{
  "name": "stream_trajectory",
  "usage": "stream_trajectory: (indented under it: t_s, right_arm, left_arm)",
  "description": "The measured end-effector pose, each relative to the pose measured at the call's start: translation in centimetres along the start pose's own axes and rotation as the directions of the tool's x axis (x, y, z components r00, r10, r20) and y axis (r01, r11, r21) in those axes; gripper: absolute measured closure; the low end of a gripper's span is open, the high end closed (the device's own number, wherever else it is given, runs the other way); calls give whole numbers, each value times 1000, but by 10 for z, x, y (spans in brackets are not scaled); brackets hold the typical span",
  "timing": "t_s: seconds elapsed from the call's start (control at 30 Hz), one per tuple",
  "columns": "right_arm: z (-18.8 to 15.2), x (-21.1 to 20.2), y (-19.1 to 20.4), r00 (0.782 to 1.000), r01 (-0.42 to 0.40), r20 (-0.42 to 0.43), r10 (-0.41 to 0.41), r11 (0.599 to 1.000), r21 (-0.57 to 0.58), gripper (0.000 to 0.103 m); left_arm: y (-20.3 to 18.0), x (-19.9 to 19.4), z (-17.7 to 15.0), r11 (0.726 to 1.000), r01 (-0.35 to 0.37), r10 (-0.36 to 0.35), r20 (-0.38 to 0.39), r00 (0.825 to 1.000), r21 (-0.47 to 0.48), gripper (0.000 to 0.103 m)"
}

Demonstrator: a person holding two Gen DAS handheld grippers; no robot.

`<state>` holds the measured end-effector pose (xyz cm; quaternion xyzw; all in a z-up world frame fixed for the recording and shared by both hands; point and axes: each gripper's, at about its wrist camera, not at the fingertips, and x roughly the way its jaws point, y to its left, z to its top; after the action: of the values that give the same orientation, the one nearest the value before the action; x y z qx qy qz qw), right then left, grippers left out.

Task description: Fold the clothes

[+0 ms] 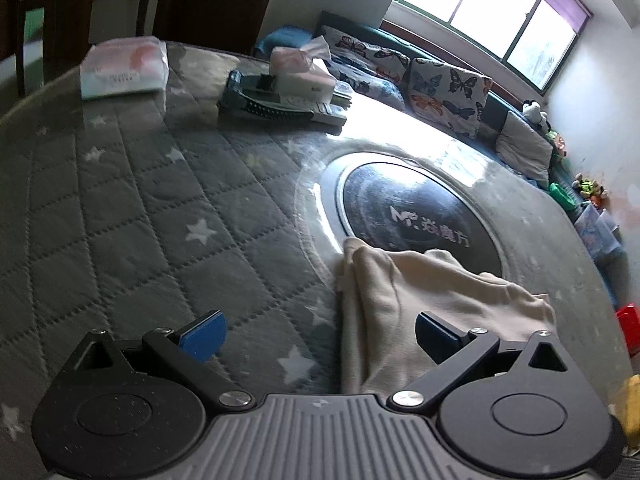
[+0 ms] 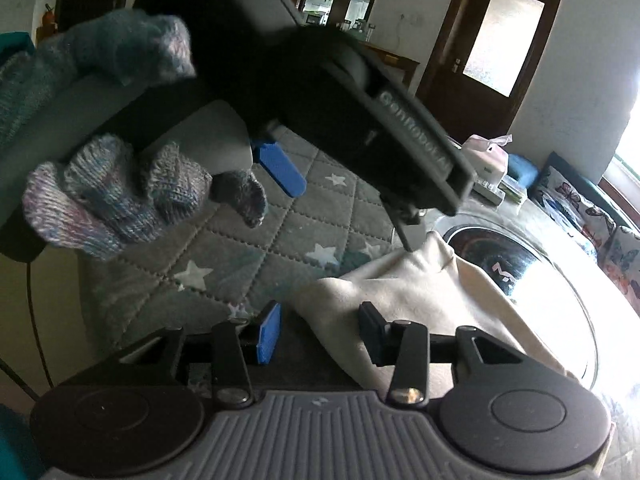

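Note:
A cream garment (image 1: 424, 300) lies crumpled on a round table with a grey quilted star cover (image 1: 132, 208). My left gripper (image 1: 320, 336) is open just above the garment's near left edge, its right pad (image 1: 434, 334) over the cloth, holding nothing. In the right wrist view the garment (image 2: 404, 304) lies ahead, and my right gripper (image 2: 320, 336) is open with its pads either side of a fold of it. The left gripper's body (image 2: 360, 120), held by a knitted-gloved hand (image 2: 120, 196), hangs above the cloth.
A dark round glass plate with white lettering (image 1: 416, 212) sits at the table's middle. A tissue pack (image 1: 124, 68), a tissue box (image 1: 300, 68) and a dark device (image 1: 272, 108) stand at the far side. A bench with butterfly cushions (image 1: 448, 92) runs under the window.

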<state>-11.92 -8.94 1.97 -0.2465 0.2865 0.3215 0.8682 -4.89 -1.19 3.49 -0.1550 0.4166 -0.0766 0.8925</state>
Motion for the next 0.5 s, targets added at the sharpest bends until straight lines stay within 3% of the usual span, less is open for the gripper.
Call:
stream_trajectory:
  t_s: [0.2,0.5]
  right_arm:
    - [1,-4,-12,1000,-7,5,7,997,73,88]
    - [0,-26,-55,992,-120,81,100,944,308,95]
  left_arm:
    - [1,4,2,996,54,-56,-27,998,-73,3]
    - [4,15,5,978,103,-119,-78,990,-183,11]
